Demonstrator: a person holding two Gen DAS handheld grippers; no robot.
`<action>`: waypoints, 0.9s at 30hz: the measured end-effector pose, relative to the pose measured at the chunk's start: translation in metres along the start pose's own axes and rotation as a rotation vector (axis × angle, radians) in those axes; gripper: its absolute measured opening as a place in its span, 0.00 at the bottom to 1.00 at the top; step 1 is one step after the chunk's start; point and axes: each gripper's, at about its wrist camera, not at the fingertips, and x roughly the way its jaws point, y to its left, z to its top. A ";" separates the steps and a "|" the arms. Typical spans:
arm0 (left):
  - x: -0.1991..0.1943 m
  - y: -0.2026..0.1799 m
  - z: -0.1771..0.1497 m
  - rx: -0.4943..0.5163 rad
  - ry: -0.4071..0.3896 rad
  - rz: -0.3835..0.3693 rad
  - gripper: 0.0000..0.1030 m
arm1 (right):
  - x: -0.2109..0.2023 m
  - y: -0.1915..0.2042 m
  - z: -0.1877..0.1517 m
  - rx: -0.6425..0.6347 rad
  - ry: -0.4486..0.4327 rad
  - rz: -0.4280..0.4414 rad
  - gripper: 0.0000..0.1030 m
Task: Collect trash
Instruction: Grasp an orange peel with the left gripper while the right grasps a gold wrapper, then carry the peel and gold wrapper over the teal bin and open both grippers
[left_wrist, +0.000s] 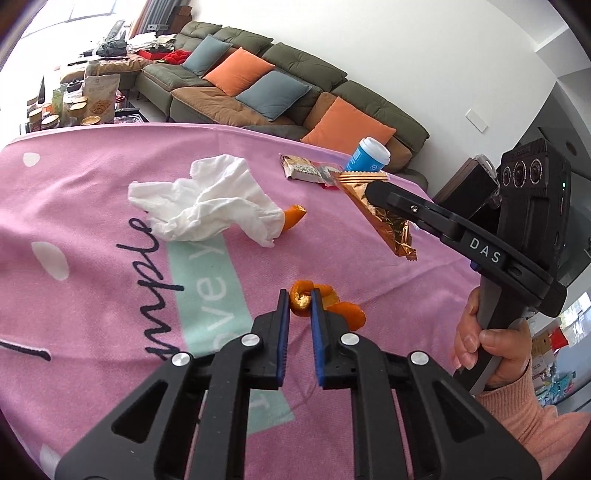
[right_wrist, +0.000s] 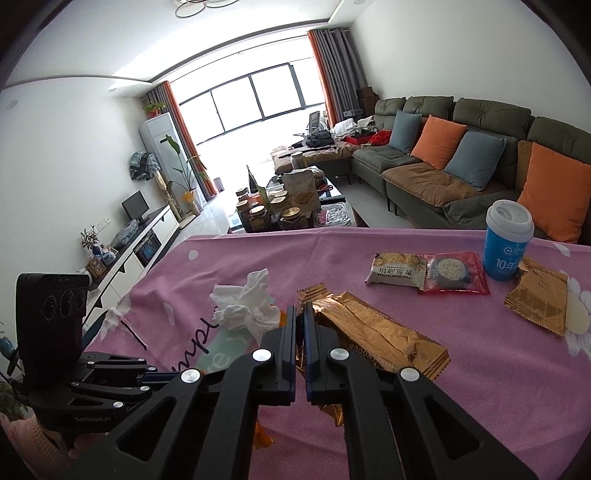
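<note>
A wide window (right_wrist: 243, 107) fills the far wall in the upper middle of the right wrist view, so bright that it washes out, with grey and orange curtains (right_wrist: 334, 70) on both sides. The walls and ceiling are white; a ring-shaped ceiling lamp (right_wrist: 201, 5) shows at the top edge. A long olive-green sofa (right_wrist: 424, 162) runs along the right side, carrying orange and blue-grey cushions (right_wrist: 437, 142). At the left stand a tall white air conditioner (right_wrist: 157, 144), leafy plants (right_wrist: 190, 170) and a low white TV cabinet (right_wrist: 147, 236) with a small screen (right_wrist: 133, 208). A crowded coffee table (right_wrist: 295, 206) sits mid-room on pale floor tiles (right_wrist: 364, 195). A pink printed cloth (right_wrist: 498, 369) covers the tabletop in the lower half.
</note>
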 end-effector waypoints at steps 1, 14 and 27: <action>-0.007 0.003 -0.003 -0.002 -0.009 0.003 0.11 | -0.002 0.004 0.000 -0.004 -0.003 0.013 0.02; -0.101 0.034 -0.040 -0.051 -0.118 0.065 0.11 | -0.007 0.076 -0.011 -0.048 -0.006 0.179 0.02; -0.177 0.063 -0.087 -0.122 -0.200 0.138 0.11 | 0.014 0.146 -0.023 -0.102 0.056 0.330 0.02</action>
